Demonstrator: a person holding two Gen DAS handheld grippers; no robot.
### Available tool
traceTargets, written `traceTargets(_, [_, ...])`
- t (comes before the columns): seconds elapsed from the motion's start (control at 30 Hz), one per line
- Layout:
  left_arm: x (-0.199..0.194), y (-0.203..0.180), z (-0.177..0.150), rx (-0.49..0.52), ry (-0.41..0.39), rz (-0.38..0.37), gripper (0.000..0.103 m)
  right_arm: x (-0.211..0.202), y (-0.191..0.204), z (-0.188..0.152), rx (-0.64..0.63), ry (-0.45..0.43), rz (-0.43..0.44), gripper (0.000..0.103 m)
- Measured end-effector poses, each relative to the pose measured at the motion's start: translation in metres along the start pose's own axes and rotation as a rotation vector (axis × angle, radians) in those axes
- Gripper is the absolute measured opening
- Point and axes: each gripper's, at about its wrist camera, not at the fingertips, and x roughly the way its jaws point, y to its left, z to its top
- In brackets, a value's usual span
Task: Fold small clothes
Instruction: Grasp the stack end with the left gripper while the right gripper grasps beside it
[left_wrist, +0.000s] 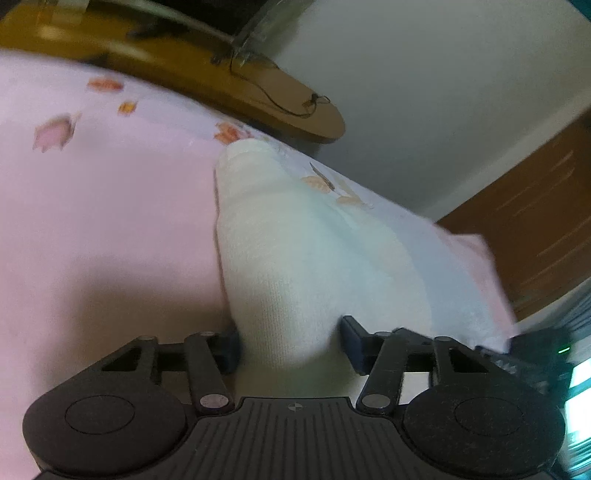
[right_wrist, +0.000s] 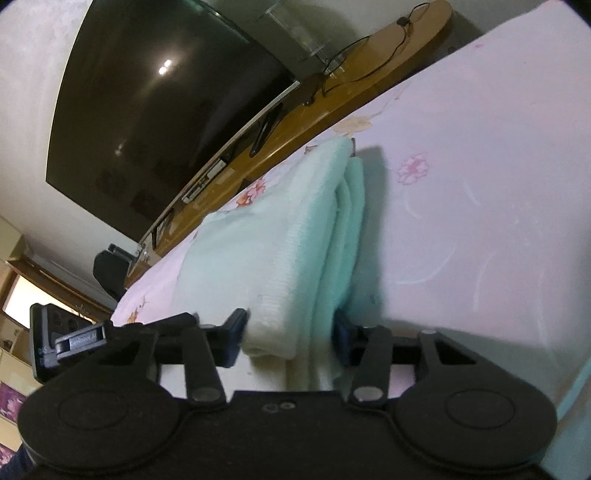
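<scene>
Left gripper (left_wrist: 290, 343): jaws pinching the near edge of the pale mint knit garment (left_wrist: 295, 240); right gripper (right_wrist: 290, 341): jaws pinching its layered folds; garment lies on the pink floral bedsheet (right_wrist: 480, 184); television (right_wrist: 155, 110) stands beyond.

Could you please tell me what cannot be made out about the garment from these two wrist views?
- Left wrist: the pale garment is motion-blurred; its type is unreadable.
- Right wrist: the garment's near end is hidden behind the right gripper.
- Left wrist: the left gripper covers the pinched cloth edge.
</scene>
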Motion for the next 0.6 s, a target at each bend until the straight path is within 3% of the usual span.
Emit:
traceTargets(0.07, [0.004, -0.019, 0.001, 0.079, -0.015, 0.085, 0.045, 0.001, 0.011, -0.002, -0.058, -0.019, -0.050, 0.038])
traceTargets(0.17, [0.000, -0.042, 0.002, 0.177, -0.038, 0.164, 0.036, 0.005, 0.044, -0.013, -0.256, -0.055, -0.180, 0.036])
traceTargets(0.27, [-0.013, -0.052, 0.004, 0.224, -0.052, 0.166, 0.033, 0.002, 0.072, -0.026, -0.398, -0.094, -0.267, 0.030])
traceTargets(0.6, [-0.081, -0.043, 0.013, 0.218, -0.120, 0.177, 0.032, -0.022, 0.111, -0.028, -0.352, -0.146, -0.172, 0.029])
